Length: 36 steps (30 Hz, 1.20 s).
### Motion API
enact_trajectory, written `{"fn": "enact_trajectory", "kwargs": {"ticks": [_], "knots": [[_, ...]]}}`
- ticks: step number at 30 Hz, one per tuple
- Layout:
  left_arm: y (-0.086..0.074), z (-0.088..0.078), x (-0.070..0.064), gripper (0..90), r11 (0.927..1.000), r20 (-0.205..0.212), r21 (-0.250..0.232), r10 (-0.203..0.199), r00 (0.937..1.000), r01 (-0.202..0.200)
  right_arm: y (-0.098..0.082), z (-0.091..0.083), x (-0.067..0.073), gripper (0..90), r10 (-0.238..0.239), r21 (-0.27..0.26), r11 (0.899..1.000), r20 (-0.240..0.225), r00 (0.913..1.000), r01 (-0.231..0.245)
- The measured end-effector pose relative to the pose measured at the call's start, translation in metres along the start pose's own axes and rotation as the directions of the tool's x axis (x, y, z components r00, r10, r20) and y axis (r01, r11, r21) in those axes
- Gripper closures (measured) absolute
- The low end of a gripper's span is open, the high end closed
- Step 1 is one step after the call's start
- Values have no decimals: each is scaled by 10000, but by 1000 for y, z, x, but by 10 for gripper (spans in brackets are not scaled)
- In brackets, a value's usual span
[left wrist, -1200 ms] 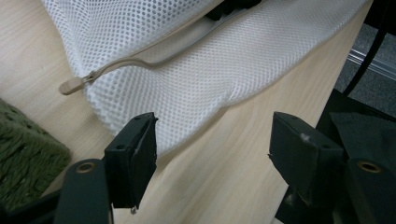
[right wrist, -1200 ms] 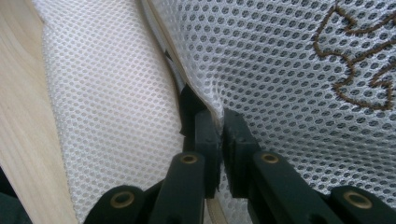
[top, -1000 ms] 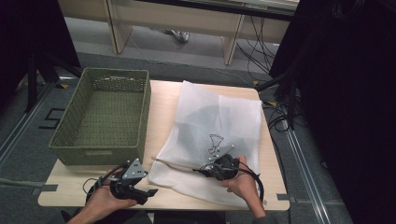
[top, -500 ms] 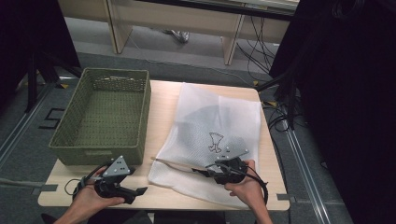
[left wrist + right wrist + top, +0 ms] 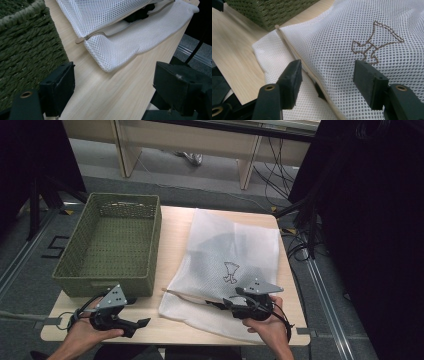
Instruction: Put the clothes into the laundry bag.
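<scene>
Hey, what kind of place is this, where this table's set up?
Probably a lab or workshop set up for recording, not a home. A small wooden table stands on grey floor with loose cables trailing behind, black curtains at the side and plain desks beyond.

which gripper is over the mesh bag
The right gripper, fingers open above the white mesh bag; the left gripper sits over bare table beside the green basket.

Black grippers (image 5: 227,302), grey three-cornered plates

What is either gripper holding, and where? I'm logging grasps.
Nothing: the left gripper is open over the table; the right gripper, just opened, is above the mesh bag.
</scene>
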<state>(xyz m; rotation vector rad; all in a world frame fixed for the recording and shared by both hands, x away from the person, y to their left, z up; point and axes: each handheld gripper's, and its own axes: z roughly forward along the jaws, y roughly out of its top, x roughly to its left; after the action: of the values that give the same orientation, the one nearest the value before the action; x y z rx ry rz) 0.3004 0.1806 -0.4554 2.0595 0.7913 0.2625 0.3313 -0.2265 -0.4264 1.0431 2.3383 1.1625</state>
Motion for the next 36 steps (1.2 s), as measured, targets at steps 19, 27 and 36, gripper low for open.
{"fn": "enact_trajectory", "kwargs": {"ticks": [19, 27, 36], "knots": [[-19, -20, 1, 169, 9999, -205, -94, -50, 9998, 48, -32, -12, 16, 360, 780, -197, 9967, -497, 9957, -791], [-22, -22, -7, 169, 9998, -188, 15, 206, 9996, -206, -42, -21, 30, 348, 824, -96, 9965, -206, 9964, -827], [-21, -20, -4, 169, 9985, -126, 48, 547, 9984, -547, -46, -22, 28, 347, 724, -70, 9973, -176, 9972, -725]]}}
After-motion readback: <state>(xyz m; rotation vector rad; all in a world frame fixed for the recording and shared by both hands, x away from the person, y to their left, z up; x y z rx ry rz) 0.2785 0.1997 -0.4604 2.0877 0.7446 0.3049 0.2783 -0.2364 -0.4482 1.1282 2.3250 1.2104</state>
